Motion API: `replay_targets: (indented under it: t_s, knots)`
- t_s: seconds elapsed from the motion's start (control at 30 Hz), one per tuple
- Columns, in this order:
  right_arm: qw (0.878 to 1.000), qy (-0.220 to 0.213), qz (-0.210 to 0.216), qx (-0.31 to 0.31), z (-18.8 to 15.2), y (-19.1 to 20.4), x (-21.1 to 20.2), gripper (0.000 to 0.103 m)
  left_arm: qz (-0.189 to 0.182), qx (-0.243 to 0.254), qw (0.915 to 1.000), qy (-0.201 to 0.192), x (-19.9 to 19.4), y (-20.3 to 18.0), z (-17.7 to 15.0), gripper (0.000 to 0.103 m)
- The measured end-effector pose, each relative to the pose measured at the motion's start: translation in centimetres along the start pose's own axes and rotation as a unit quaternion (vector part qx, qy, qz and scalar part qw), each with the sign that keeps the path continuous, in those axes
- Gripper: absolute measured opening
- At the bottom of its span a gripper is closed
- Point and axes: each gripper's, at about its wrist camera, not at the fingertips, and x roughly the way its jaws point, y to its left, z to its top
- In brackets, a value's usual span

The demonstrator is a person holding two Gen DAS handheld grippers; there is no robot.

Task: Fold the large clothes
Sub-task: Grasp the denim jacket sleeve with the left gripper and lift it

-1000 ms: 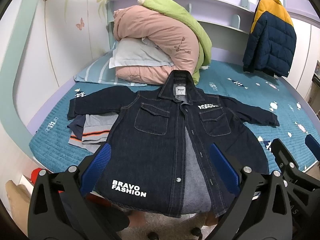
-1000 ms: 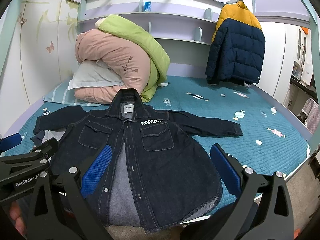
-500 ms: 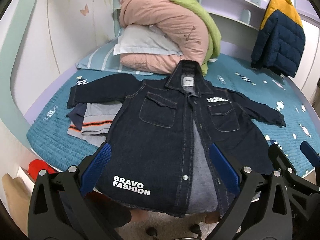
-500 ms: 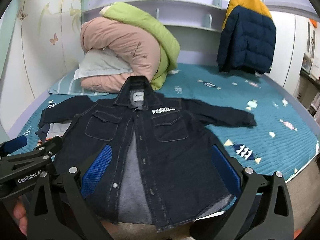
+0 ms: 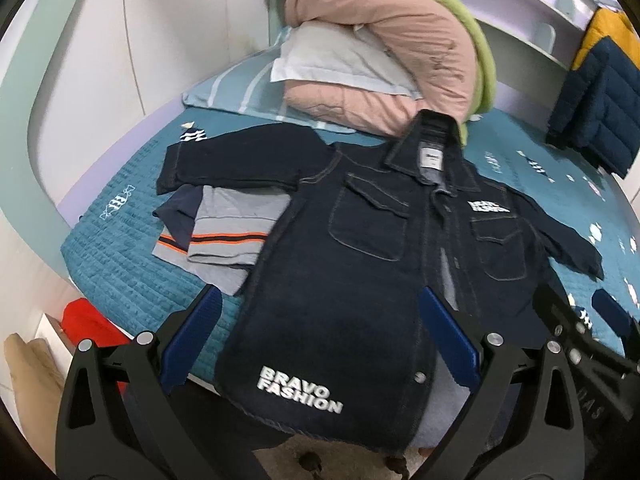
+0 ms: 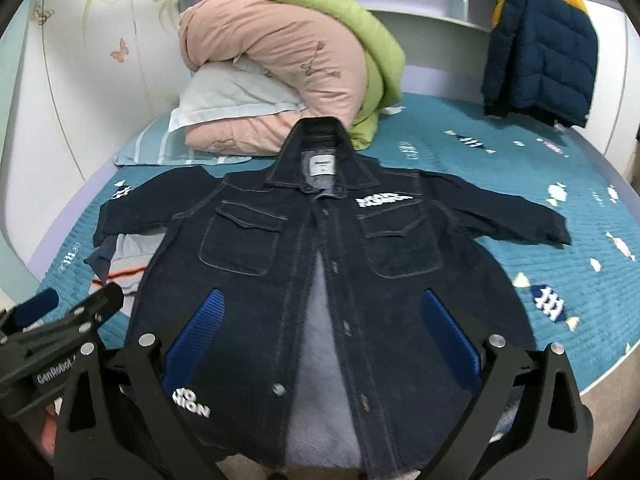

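The denim jacket (image 5: 360,264) lies face-up on the bed (image 5: 120,264), collar at twelve o'clock, hem at six hanging off the near edge. Both the left tongs (image 5: 320,336) and right tongs (image 6: 324,332) gape wide, empty, just above the hem. The left looks closer to the seven o'clock corner.

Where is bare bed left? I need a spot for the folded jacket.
Bare quilt lies between the denim jacket sleeve and the hanging puffer coat, and below that sleeve toward the bed edge. Crowded: folded striped clothes under the other sleeve, duvets and pillow behind the collar.
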Motion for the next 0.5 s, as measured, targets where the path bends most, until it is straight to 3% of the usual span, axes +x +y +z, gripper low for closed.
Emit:
replay_targets:
  t_s: [0.27,0.5]
  knots:
    - [1.000,0.011,0.022,-0.018,4.6,3.2,6.1,0.094,0.021,-0.024,0.9991,0.026,5.6,4.5,3.1,0.098]
    - [0.996,0.052,0.059,-0.033,7.5,6.5,13.2,0.073,0.027,-0.061,0.9972,0.034,9.9,10.4,6.4,0.098]
